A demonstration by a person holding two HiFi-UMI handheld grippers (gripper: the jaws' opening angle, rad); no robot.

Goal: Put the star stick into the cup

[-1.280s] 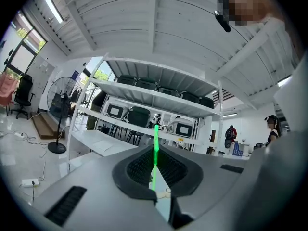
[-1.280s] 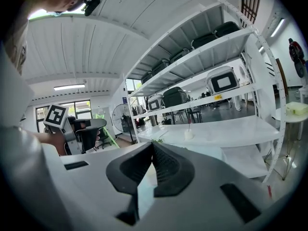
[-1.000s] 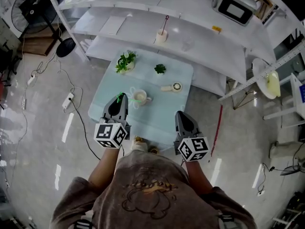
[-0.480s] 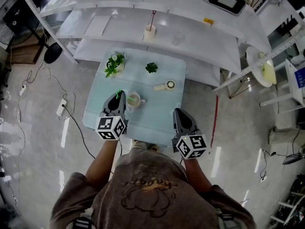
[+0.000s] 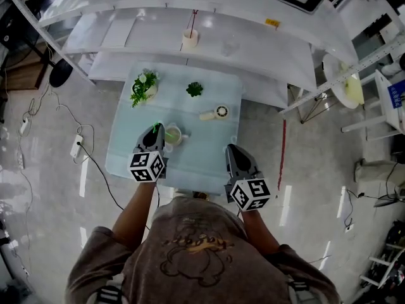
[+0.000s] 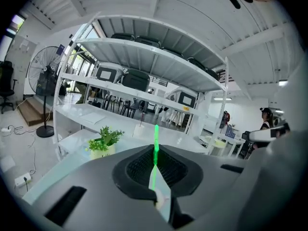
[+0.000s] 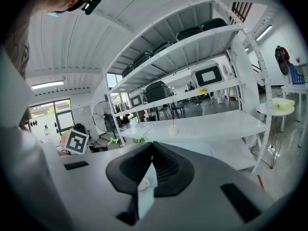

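The left tongs (image 5: 155, 132) are pressed together on the green star stick (image 6: 155, 146), which points out straight between them; its star end is not clear to me. Just right of them, the cup (image 5: 173, 135) stands on the pale bench (image 5: 202, 154). The right tongs (image 5: 233, 152) are pressed together, with nothing between.

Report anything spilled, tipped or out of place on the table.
Nothing stands out. The white handled cup and leafy potted plant stand upright on the pale blue table, nothing spilled. The left tongs are shut on the thin green star stick.
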